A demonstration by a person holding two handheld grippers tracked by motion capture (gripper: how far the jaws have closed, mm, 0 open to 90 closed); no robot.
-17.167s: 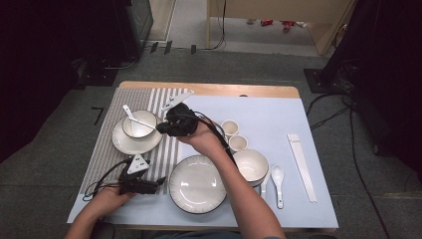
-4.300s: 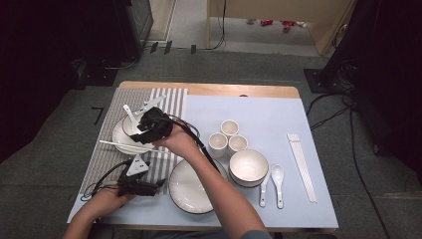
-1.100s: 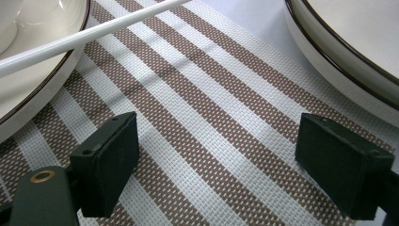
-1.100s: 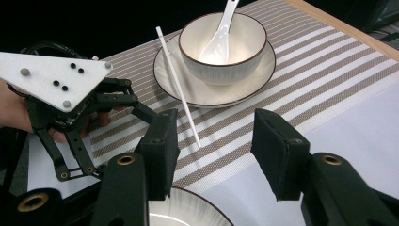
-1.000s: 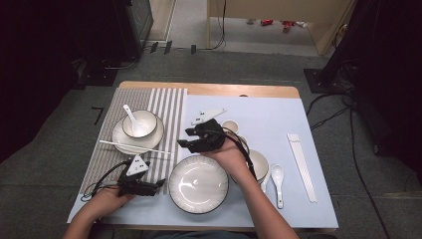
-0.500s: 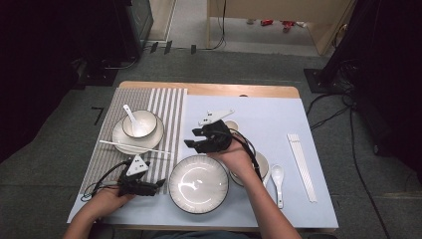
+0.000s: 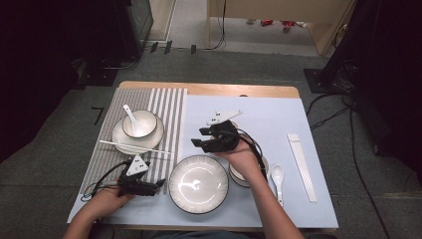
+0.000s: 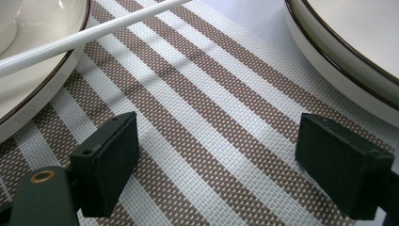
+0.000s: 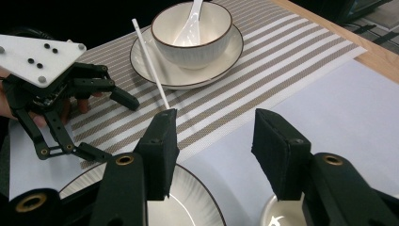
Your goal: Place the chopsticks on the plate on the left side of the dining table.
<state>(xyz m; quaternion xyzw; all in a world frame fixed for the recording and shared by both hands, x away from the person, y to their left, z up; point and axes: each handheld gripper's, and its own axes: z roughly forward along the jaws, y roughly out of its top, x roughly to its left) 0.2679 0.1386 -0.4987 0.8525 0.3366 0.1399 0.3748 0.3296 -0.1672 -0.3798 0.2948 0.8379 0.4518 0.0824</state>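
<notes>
My right gripper (image 7: 203,143) hovers open and empty over the blue mat (image 7: 268,119), just above the big dark-rimmed plate (image 7: 198,184). Its own view shows both black jaws apart around bare mat (image 9: 214,150). My left gripper (image 7: 158,185) rests open on the striped mat (image 7: 164,107) left of that plate; its pads (image 8: 110,160) stand wide over the weave. A bowl (image 7: 140,123) with a white spoon (image 7: 130,114) sits on a small plate (image 7: 119,137). A single white chopstick (image 7: 134,147) lies along that plate's front edge.
A second bowl (image 7: 240,175) lies partly under my right hand. A white spoon (image 7: 277,175) is beside it and a wrapped pair of chopsticks (image 7: 301,159) lies at the far right. The wooden table edge (image 7: 239,89) runs behind the mats.
My right gripper has drifted slightly to the right over the blue mat; a few seconds ago it was at the left bowl. The left gripper has stayed put.
</notes>
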